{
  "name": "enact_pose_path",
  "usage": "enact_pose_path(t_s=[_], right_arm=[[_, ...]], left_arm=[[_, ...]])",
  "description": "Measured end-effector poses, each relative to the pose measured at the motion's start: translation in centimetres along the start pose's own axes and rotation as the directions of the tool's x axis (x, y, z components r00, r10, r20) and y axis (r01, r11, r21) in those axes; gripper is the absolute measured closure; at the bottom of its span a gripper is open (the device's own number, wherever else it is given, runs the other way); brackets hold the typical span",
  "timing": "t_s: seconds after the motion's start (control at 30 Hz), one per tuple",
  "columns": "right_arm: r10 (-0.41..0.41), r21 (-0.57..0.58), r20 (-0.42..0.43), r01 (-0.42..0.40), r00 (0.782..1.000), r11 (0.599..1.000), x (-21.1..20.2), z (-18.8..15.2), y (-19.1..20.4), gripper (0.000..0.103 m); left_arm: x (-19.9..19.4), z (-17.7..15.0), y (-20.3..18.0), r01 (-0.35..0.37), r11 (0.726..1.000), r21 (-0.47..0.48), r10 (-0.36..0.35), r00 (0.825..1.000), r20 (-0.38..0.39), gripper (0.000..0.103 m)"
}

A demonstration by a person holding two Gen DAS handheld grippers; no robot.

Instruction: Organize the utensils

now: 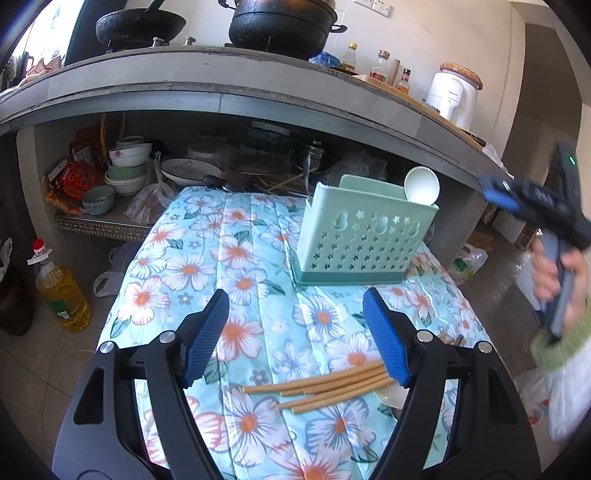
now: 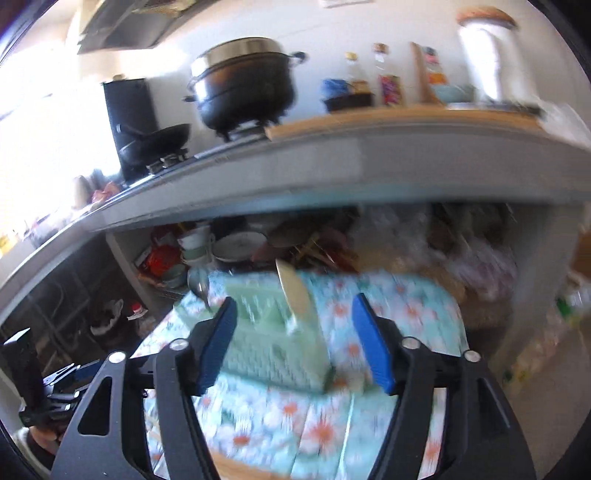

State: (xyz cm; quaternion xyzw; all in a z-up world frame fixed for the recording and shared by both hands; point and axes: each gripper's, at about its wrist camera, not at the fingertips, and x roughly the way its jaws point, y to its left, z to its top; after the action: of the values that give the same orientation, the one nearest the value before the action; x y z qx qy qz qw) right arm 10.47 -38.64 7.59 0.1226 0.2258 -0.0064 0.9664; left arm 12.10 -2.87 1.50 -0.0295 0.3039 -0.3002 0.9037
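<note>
Pale green perforated plastic utensil holder (image 1: 360, 240) is standing on the floral-cloth table (image 1: 236, 258), white ceramic spoon (image 1: 422, 185) sitting inside; tan wooden chopsticks (image 1: 325, 386) are lying nearer, right of centre.

Black pot (image 1: 282, 26), oil bottle (image 1: 62, 291)

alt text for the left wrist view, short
The open left gripper hovers over a floral tablecloth, with a bundle of wooden chopsticks lying just inside its right finger. Beyond stands a green perforated utensil holder with a white spoon in it. The right gripper is blurred at the right edge.
</note>
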Motion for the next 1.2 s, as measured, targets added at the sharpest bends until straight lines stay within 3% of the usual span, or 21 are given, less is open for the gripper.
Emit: enact_pose_path(t_s=[0.17,0.37,0.47,0.57,0.73,0.87,0.97,1.03,1.2], right_arm=[[-0.073,0.067,-0.098,0.08,0.992,0.995,-2.0,-8.0,0.5,0.034],[-0.1,0.148,-0.201,0.131,0.975,0.98,-2.4,-14.6,1.4,0.034],[-0.026,0.238,-0.228,0.082,0.973,0.968,-2.6,-16.8,1.7,0.034],[0.053,0.252,-0.259,0.015,0.964,0.968,-2.6,-18.7,3.4,0.034],[0.044,0.163,-0.298,0.005,0.954,0.987,-2.5,-20.3,5.7,0.034],[0.029,0.153,-0.327,0.023,0.945,0.988,-2.2,-21.0,6.1,0.034],[0.025,0.159,-0.332,0.03,0.943,0.987,-1.9,-21.4,5.9,0.035],[0.023,0.158,-0.332,0.031,0.943,0.987,-1.9,-21.5,5.8,0.035],[0.025,0.164,-0.332,0.031,0.943,0.986,-1.7,-21.5,5.5,0.036]], left_arm=[[0.1,-0.8,-0.5,0.018,1.0,0.014,-0.018,0.999,-0.034,0.032],[-0.1,-2.1,-1.5,0.056,0.998,0.03,-0.054,0.996,-0.07,0.032],[-0.1,-2.8,-2.3,0.08,0.995,0.053,-0.075,0.993,-0.09,0.032],[0.0,-3.4,-3.1,0.1,0.993,0.067,-0.092,0.989,-0.118,0.032],[0.6,-4.5,-3.6,0.151,0.988,0.021,-0.146,0.975,-0.171,0.036],[2.3,-5.3,-3.5,0.224,0.971,-0.078,-0.237,0.936,-0.259,0.051],[3.7,-5.9,-3.1,0.274,0.947,-0.17,-0.315,0.898,-0.306,0.061],[5.0,-6.2,-2.8,0.301,0.922,-0.243,-0.372,0.863,-0.341,0.072],[7.4,-7.1,-2.2,0.316,0.867,-0.385,-0.463,0.796,-0.39,0.085]])
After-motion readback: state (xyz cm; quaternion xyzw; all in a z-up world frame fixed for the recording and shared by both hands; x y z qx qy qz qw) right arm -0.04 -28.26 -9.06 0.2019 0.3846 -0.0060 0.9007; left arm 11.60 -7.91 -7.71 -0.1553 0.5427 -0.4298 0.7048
